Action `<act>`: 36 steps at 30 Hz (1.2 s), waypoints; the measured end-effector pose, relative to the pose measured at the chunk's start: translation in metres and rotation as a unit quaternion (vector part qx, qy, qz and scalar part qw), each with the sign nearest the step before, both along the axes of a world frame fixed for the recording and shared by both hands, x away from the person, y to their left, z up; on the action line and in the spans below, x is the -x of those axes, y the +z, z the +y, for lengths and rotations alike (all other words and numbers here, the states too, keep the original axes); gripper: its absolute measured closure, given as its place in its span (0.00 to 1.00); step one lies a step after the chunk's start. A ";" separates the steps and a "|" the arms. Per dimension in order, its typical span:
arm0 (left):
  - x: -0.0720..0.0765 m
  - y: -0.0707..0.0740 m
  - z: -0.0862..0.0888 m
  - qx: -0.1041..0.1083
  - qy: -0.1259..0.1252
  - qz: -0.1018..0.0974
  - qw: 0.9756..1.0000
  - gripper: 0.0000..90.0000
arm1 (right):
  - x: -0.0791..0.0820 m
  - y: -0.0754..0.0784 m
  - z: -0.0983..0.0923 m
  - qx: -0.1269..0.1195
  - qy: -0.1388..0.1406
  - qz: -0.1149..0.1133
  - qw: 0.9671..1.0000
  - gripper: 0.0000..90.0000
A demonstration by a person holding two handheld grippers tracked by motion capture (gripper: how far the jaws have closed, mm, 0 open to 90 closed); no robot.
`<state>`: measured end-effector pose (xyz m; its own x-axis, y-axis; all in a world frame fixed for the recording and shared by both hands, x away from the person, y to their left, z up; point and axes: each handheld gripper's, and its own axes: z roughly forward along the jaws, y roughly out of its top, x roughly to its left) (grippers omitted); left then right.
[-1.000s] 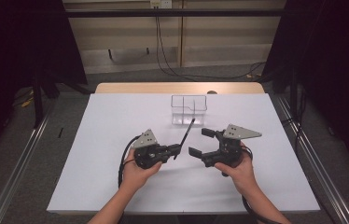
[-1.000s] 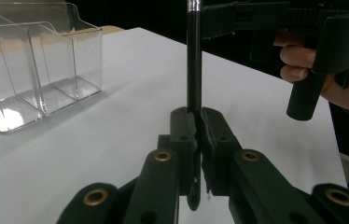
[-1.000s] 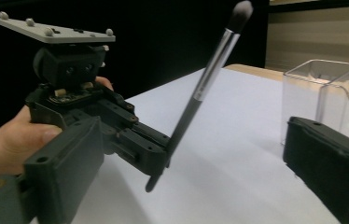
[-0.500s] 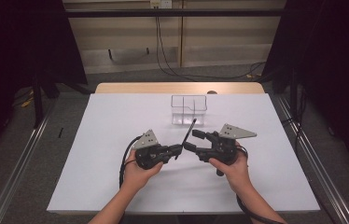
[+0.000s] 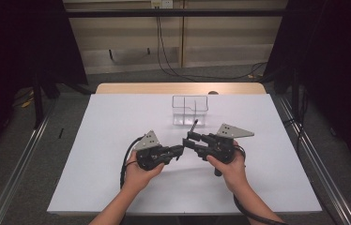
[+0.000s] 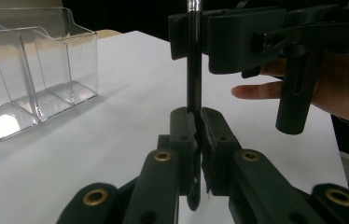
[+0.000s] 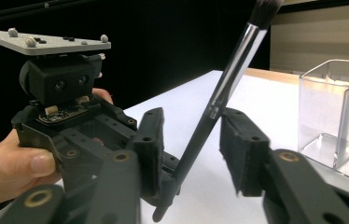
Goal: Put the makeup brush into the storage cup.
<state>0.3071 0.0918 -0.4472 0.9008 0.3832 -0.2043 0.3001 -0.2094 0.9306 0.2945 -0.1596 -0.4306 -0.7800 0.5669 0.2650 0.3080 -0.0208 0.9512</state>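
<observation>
The two grippers meet near the middle of the white table [image 5: 94, 140], with bare surface to either side and toward the near edge; the clear organizer [image 5: 190, 110] stands just behind them, near the far edge. The left gripper [image 5: 179, 151] is clamped on the handle end of the makeup brush [image 7: 210, 116], which slants up toward the organizer. The right gripper [image 5: 188, 140] has moved in from the right since a second ago; its jaws have just been closing around the brush shaft, pads not yet touching it.
</observation>
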 end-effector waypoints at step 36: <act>-0.003 -0.009 0.000 0.034 -0.004 0.018 0.999 0.88 | -0.004 0.000 0.005 -0.029 0.016 0.015 0.999 0.94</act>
<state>0.3102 0.0915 -0.4559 0.8954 0.3602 -0.2616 0.3319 -0.1483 0.9316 0.2987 -0.1546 -0.4305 -0.7887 0.5246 0.3206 0.3384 -0.0650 0.9387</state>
